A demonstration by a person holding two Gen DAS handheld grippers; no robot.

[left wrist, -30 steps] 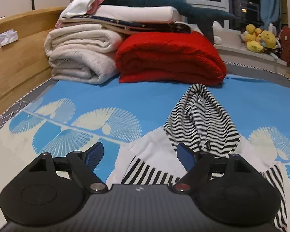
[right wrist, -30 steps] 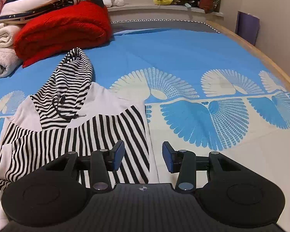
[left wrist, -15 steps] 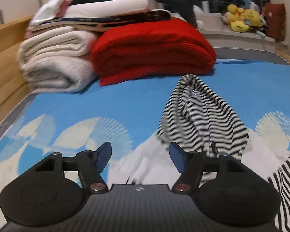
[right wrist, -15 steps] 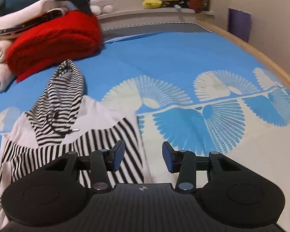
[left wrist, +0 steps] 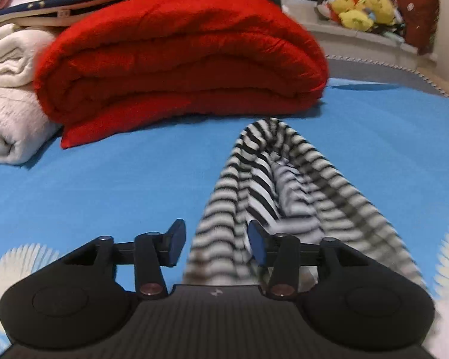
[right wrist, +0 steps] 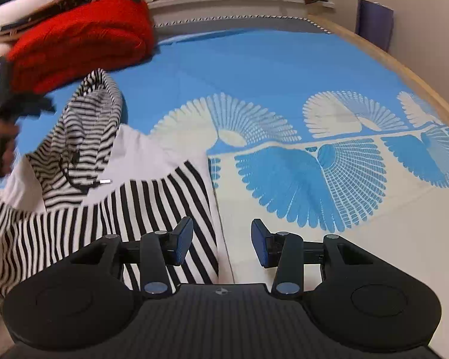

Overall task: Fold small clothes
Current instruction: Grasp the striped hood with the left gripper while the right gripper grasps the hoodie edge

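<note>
Blue bedding with a pale fan print covered the bed (left wrist: pixel 104 179) in the left wrist view, with a folded red blanket (left wrist: pixel 179 59) and cream blankets (left wrist: pixel 6 95) stacked at the far side and yellow plush toys (left wrist: pixel 362 9) on the sill beyond. The left claw (left wrist: pixel 214 245) stood wide and empty, its pads either side of the striped hood (left wrist: pixel 284 185) of the hoodie, which lay flat and blurred below. In the right wrist view, the hoodie (right wrist: pixel 104 197) lay spread on the bed's left portion, hood pointing toward the red blanket. The right claw (right wrist: pixel 221 242) stood wide and empty above the garment's right edge, left pad over stripes, right pad over bedding.
</note>
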